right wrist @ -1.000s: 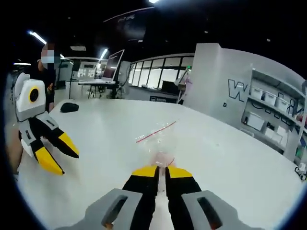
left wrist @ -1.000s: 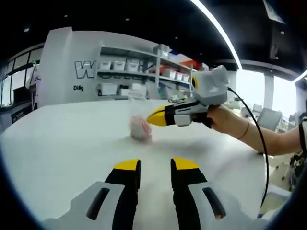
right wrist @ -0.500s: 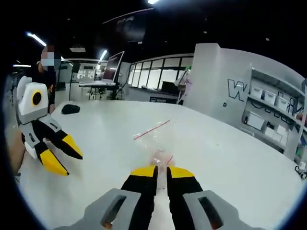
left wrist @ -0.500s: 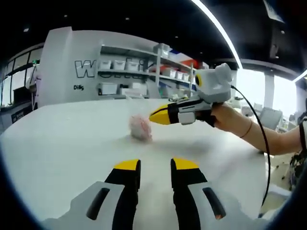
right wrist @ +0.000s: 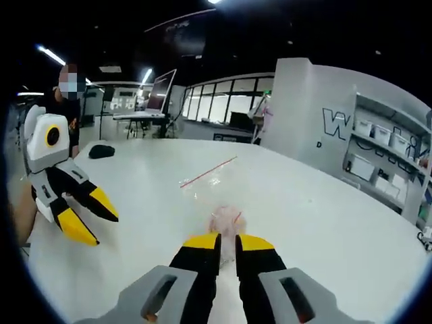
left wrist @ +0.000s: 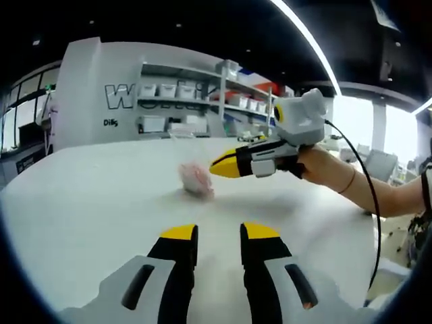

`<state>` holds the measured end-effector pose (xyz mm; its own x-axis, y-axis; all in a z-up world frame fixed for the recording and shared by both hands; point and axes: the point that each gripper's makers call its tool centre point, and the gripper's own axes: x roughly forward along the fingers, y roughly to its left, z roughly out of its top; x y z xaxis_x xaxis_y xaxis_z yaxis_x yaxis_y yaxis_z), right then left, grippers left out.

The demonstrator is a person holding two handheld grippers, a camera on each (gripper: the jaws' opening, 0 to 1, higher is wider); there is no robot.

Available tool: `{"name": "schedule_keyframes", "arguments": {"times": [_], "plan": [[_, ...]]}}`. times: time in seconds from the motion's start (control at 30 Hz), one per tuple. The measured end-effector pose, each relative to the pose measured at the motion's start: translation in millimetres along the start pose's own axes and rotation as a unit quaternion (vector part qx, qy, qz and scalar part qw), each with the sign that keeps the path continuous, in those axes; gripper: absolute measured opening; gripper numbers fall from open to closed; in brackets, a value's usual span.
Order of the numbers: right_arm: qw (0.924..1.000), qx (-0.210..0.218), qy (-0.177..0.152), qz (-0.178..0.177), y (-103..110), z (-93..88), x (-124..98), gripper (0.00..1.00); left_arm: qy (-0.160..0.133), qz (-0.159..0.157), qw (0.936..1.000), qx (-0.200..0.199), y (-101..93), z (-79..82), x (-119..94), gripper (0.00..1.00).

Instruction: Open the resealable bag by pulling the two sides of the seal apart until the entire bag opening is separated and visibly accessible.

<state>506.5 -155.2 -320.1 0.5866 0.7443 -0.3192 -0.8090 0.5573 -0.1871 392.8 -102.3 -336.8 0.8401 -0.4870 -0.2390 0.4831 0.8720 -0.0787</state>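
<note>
While the left gripper (right wrist: 81, 209) is hanging open-jawed above the white table (left wrist: 81, 202), the clear resealable bag (right wrist: 214, 192) is lying mid-table with its pink contents (left wrist: 194, 179) bunched near the right gripper (right wrist: 227, 241), whose nearly closed jaws are sitting just before it; whether they pinch plastic is unclear.

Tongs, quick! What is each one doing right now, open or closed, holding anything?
Left tongs: open, holding nothing, above the table.
Right tongs: nearly closed at the clear bag; whether they pinch it cannot be told.
</note>
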Motion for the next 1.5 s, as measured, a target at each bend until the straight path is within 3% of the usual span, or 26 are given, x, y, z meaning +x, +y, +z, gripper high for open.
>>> {"name": "schedule_keyframes", "arguments": {"times": [0.63, 1.17, 1.5], "plan": [[0.9998, 0.012, 0.005, 0.018, 12, -3.7, -14, 0.07, 0.000, 0.008, 1.0000, -0.003, 8.1, 1.6, -3, 0.26], [0.9982, 0.014, 0.026, 0.053, 45, -15.1, -30, 0.13, 0.005, 0.014, 0.9999, -0.007, 12.1, 0.0, -6, 0.28], [0.9975, 0.019, 0.026, 0.064, 61, -17.2, -46, 0.21, -0.006, 0.028, 0.9996, 0.002, 17.0, 8.4, -19, 0.32]]}}
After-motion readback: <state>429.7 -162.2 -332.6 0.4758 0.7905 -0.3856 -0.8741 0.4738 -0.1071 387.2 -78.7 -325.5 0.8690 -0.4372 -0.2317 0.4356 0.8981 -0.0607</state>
